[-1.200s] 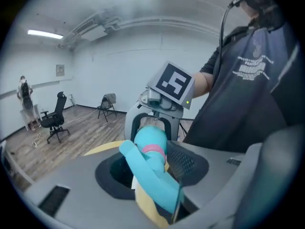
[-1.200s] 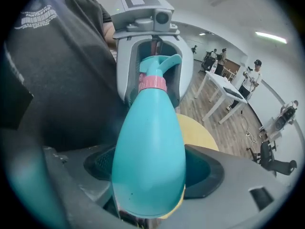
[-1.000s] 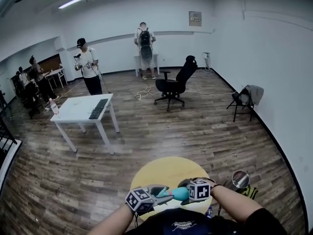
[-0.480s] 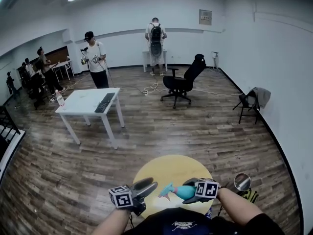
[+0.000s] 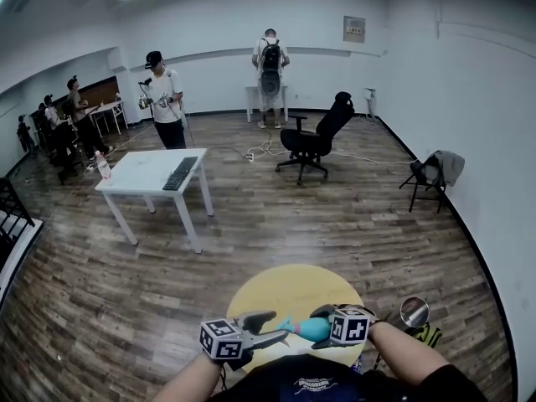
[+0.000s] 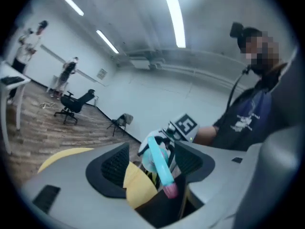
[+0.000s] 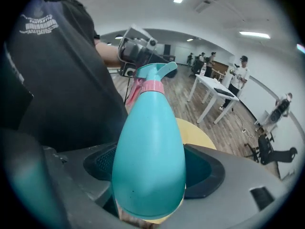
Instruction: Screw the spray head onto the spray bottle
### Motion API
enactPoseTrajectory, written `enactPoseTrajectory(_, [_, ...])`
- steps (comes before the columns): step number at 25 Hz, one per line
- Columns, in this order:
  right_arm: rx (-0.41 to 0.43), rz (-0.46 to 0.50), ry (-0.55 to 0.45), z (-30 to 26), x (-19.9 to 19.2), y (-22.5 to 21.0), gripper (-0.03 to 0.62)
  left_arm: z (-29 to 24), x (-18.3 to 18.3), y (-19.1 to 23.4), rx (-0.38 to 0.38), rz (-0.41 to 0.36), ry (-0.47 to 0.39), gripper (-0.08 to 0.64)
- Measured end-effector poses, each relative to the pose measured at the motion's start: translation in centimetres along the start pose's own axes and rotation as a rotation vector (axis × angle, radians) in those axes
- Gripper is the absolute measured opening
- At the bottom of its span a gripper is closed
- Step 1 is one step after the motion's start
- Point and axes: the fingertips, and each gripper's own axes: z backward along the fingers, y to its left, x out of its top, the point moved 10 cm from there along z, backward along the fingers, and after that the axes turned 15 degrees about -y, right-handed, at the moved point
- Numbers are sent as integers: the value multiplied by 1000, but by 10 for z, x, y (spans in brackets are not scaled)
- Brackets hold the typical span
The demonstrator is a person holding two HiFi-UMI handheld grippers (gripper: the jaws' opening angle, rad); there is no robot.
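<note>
Spray bottle [image 5: 308, 330], yellow table [image 5: 285, 287], white desk [image 5: 142, 170], chair [image 5: 316, 139]

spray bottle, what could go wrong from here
The left tool is opening its jaws around the spray head; if it isn't threaded fully, it may wobble or fall off. The right tool alone grips the spray bottle by its smooth rounded body above the yellow table, so it could slip.

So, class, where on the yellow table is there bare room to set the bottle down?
The yellow table is bare beyond the claws. Its near edge is crowded: the right claw grips the spray bottle; the left claw is opening around the spray head.
</note>
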Motion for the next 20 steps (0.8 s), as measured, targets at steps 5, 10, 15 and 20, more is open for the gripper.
enactPoseTrajectory(5, [8, 103, 92, -12, 21, -1, 405, -34, -8, -13, -88, -189, 254, 189])
enactPoseTrajectory(10, [-111, -93, -228, 19, 18, -6, 431, -9, -13, 6, -87, 80, 58, 178])
enactPoseTrajectory(15, [-352, -254, -461, 63, -14, -17, 400, 36, -14, 34, 12, 347, -262, 176])
enactPoseTrajectory(20, [-497, -660, -933, 106, -54, -23, 19, 70, -8, 44, 99, 458, -478, 178])
